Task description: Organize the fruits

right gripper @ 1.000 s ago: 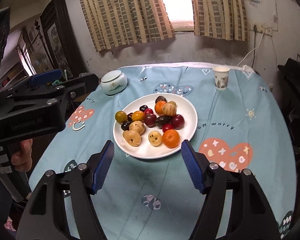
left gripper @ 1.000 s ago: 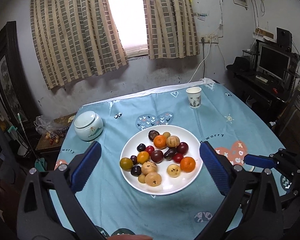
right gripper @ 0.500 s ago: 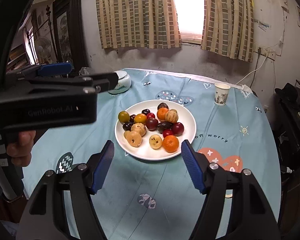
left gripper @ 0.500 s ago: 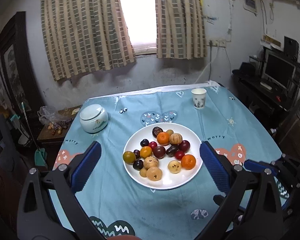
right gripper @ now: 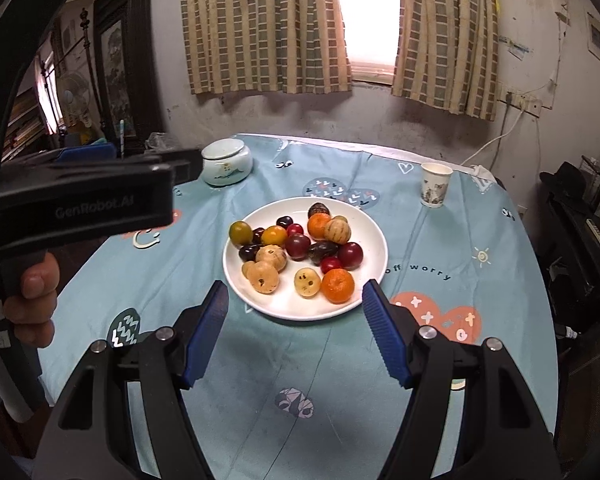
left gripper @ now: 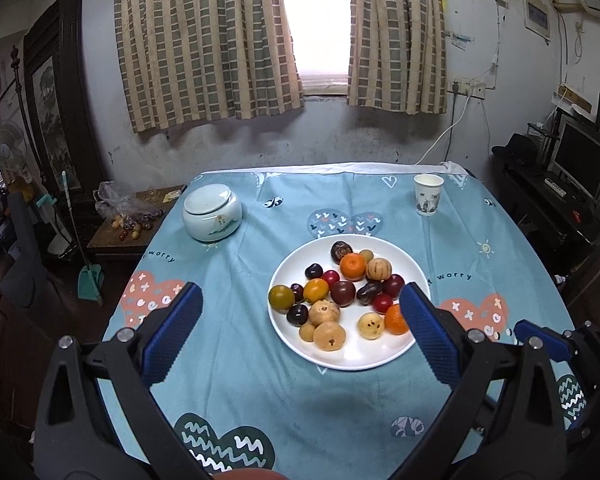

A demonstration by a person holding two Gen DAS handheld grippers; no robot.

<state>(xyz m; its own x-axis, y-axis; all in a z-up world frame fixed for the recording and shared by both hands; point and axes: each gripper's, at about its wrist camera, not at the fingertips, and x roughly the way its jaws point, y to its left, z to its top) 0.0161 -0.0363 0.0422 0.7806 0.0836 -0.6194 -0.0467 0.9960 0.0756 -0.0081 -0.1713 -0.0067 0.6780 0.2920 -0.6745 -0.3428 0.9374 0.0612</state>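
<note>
A white plate in the middle of the blue tablecloth holds several fruits: oranges, dark plums, tan round fruits and a green-yellow one. My left gripper hangs open above the near left side of the plate, nothing between its blue pads. Just in front of the plate's near rim my right gripper stands open and empty as well. The left gripper's body and a hand fill the left of the right wrist view.
A pale lidded ceramic jar sits at the back left of the table, a paper cup at the back right. A low side table with a bag of fruit stands left; a desk with a monitor stands right.
The left gripper has shifted left and rolled, so the plate now lies toward its right finger. The right gripper has drawn back slightly; the left gripper's body looms larger in its view.
</note>
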